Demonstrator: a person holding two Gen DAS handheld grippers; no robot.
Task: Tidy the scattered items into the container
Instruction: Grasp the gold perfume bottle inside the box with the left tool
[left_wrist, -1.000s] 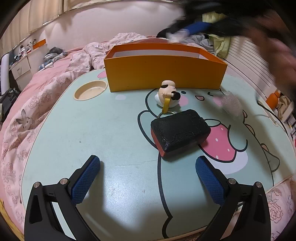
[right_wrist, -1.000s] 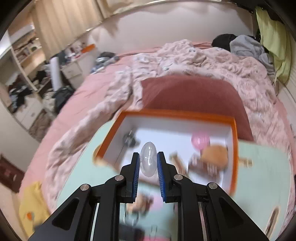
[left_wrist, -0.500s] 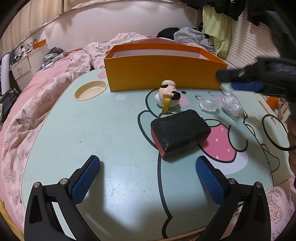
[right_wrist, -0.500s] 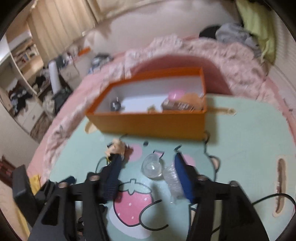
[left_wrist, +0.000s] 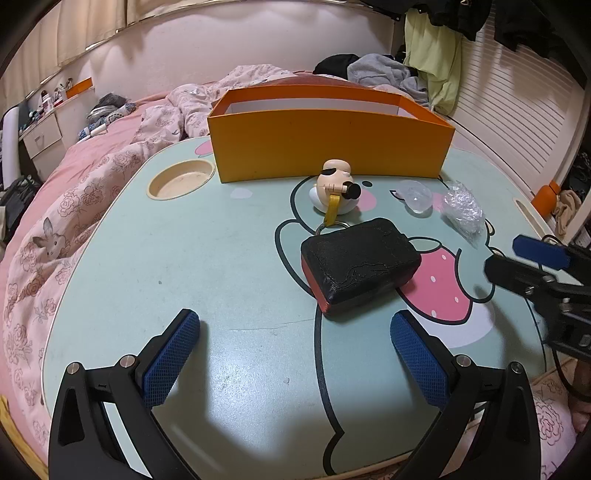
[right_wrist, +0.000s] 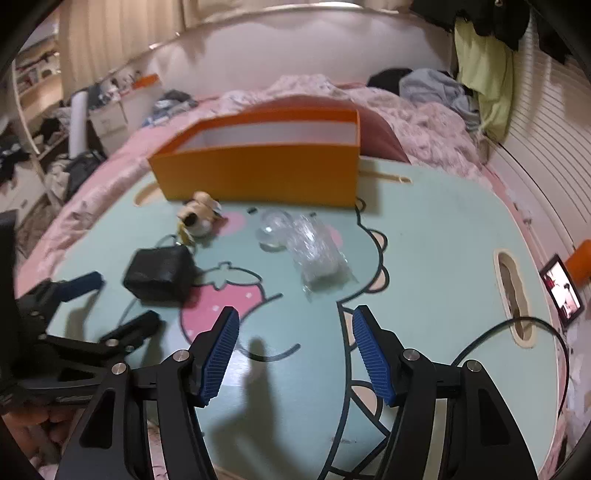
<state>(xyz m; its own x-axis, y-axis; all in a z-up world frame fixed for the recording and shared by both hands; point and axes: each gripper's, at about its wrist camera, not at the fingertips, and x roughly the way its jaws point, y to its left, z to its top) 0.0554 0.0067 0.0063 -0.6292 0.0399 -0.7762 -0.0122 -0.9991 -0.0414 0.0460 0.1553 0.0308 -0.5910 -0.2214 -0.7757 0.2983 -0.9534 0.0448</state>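
Your right fingers (right_wrist: 220, 354) and left fingers (left_wrist: 417, 350) stand apart, empty. The clear capsule (right_wrist: 271, 230) and crinkly bag (right_wrist: 317, 251) lie touching, just before the orange box (right_wrist: 258, 173); grabbing either may drag both.

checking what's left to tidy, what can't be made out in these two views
- Contents of the orange box: hidden in both views by its near wall; only the white inner wall shows.
- Toy figure keychain: smeared by motion blur in the right wrist view.
- Right gripper: cut off by the right edge in the left wrist view.
- Clear capsule and crinkled plastic wrap: overlap in the right wrist view, touching or not unclear.
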